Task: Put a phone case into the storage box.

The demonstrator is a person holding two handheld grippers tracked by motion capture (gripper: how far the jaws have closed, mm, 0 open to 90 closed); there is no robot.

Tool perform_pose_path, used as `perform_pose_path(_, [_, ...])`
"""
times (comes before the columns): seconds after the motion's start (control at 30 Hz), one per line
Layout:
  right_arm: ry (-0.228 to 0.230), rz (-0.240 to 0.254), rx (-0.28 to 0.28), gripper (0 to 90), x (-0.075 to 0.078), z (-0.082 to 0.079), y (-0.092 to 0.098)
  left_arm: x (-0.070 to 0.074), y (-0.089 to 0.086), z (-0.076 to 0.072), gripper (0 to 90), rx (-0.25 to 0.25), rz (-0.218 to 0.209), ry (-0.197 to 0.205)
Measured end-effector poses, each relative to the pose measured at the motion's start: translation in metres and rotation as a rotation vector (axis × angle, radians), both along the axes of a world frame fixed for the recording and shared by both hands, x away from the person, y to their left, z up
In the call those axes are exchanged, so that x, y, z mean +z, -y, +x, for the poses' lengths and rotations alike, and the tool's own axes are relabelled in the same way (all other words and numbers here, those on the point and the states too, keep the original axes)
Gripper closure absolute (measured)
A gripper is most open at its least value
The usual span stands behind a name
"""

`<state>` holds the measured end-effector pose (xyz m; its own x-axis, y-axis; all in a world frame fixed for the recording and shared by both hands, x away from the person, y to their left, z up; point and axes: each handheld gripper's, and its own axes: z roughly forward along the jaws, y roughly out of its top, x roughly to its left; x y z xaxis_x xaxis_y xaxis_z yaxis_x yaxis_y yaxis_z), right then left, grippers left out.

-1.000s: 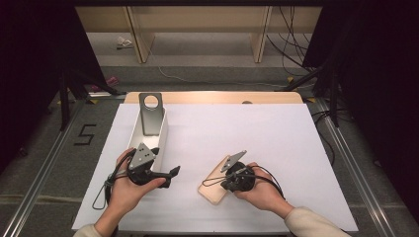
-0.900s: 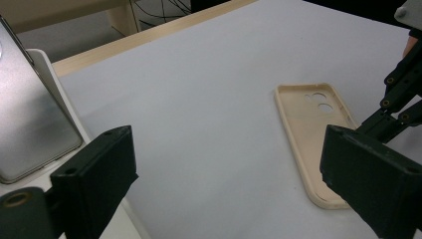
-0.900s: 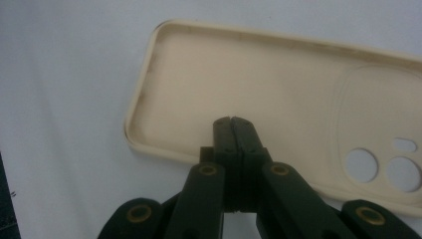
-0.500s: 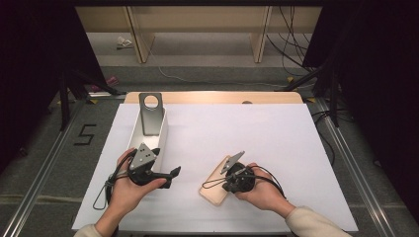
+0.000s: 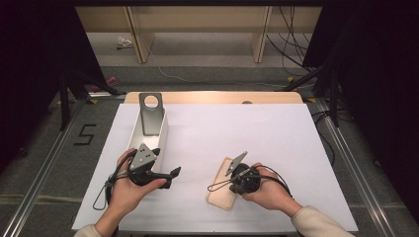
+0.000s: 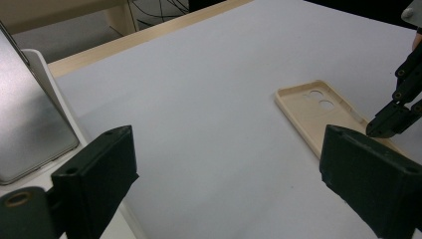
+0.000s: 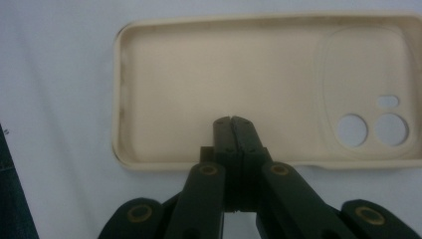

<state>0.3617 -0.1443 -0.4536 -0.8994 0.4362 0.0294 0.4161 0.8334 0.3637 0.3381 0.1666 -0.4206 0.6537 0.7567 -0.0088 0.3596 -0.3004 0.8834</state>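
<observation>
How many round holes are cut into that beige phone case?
2 round holes, side by side in the camera corner of the phone case: one left, one right. A smaller oval slot sits above them.

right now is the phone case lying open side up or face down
Open side up. The phone case lies flat on the white table cover, its raised rim and hollow inside facing the camera, camera cutouts visible; the shut right gripper is over it.

- Phone case [image 7: 278, 89] cut off at right edge in right gripper view, near rim hidden behind closed jaws.
- Phone [image 6: 30, 114] cropped by left edge in left gripper view.
</observation>
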Motion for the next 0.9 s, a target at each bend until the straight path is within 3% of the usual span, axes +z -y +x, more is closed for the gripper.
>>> perform_pose_path(0.37, [-0.006,-0.032,0.006,90.0,0.002,0.003,0.016,-0.001,0.001,-0.001,7.5,-0.008,0.007,0.002])
perform_pose_path(0.9, [-0.009,-0.063,0.001,90.0,0.001,0.002,0.018,-0.002,0.003,-0.001,8.2,-0.024,0.006,0.001])
